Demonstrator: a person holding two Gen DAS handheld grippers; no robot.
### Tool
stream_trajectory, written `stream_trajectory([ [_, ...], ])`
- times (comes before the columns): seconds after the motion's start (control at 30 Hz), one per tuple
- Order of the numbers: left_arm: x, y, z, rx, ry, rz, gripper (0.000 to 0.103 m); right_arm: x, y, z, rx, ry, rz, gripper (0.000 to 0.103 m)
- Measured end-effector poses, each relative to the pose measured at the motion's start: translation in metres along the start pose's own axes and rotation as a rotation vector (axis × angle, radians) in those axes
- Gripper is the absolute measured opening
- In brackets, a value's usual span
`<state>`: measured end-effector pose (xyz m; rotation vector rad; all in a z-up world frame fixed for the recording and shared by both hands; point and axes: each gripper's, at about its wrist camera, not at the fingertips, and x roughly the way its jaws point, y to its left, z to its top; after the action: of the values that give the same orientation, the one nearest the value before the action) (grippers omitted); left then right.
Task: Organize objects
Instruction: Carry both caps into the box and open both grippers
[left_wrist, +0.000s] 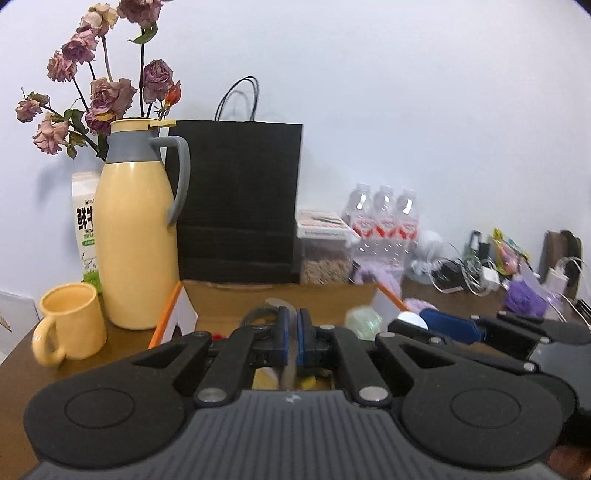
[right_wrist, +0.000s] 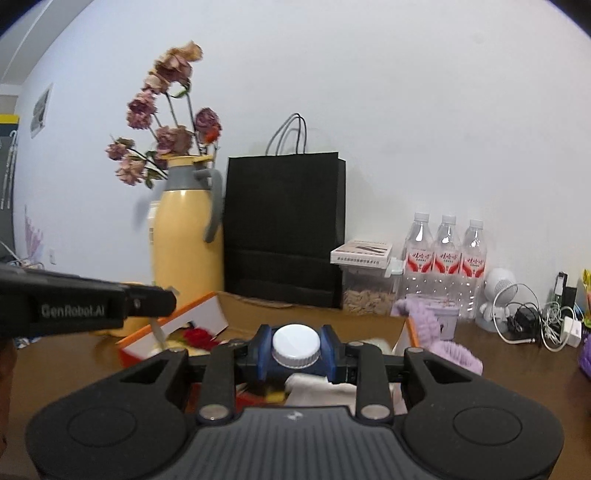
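My left claw (left_wrist: 294, 341) is pinched almost closed on something thin and pale I can't identify, above the open box (left_wrist: 284, 301). My right claw (right_wrist: 295, 350) clamps a white-capped bottle (right_wrist: 296, 345) over the box; the worktop (right_wrist: 517, 365) remains cluttered, so plenty's left.

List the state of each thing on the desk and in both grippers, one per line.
Left gripper: shut, holding something thin and pale.
Right gripper: shut on white-capped bottle.
Cardboard box: flaps open.
Yellow mug: upright.
Thermos jug: upright.
Black paper bag: standing.
Water bottles: upright, capped.
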<state>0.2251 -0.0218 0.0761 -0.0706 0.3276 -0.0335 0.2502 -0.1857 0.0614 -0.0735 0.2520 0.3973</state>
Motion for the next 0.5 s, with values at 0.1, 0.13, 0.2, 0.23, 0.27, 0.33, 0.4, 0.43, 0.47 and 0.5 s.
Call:
stream_trajectory([
  [0.1, 0.026, 0.007, 0.005, -0.019, 0.004, 0.005, 0.005, 0.028, -0.008, 0.001, 0.006, 0.013, -0.017, 0.027],
  [0.13, 0.034, 0.009, 0.006, -0.024, 0.008, 0.009, 0.005, 0.038, -0.011, 0.000, 0.011, 0.019, -0.021, 0.027],
  [0.2, 0.052, 0.014, 0.006, -0.031, 0.028, 0.013, 0.005, 0.053, -0.017, -0.005, 0.024, 0.033, -0.026, 0.027],
  [0.23, 0.060, 0.016, 0.005, -0.029, 0.039, 0.016, 0.005, 0.061, -0.020, -0.008, 0.031, 0.046, -0.026, 0.027],
  [0.27, 0.068, 0.017, 0.005, -0.024, 0.047, 0.020, 0.005, 0.069, -0.023, -0.011, 0.036, 0.061, -0.024, 0.027],
  [0.33, 0.083, 0.019, 0.002, -0.011, 0.064, 0.022, 0.005, 0.081, -0.028, -0.017, 0.035, 0.086, -0.020, 0.027],
  [0.4, 0.094, 0.021, -0.002, 0.006, 0.082, 0.026, 0.006, 0.091, -0.032, -0.022, 0.032, 0.110, -0.017, 0.027],
  [0.43, 0.098, 0.021, -0.004, 0.010, 0.087, 0.024, 0.007, 0.094, -0.033, -0.024, 0.035, 0.120, -0.015, 0.027],
  [0.47, 0.101, 0.023, -0.006, 0.014, 0.092, 0.025, 0.007, 0.097, -0.035, -0.026, 0.038, 0.132, -0.012, 0.027],
  [0.5, 0.102, 0.023, -0.008, 0.016, 0.093, 0.029, 0.009, 0.099, -0.036, -0.028, 0.040, 0.145, -0.008, 0.028],
])
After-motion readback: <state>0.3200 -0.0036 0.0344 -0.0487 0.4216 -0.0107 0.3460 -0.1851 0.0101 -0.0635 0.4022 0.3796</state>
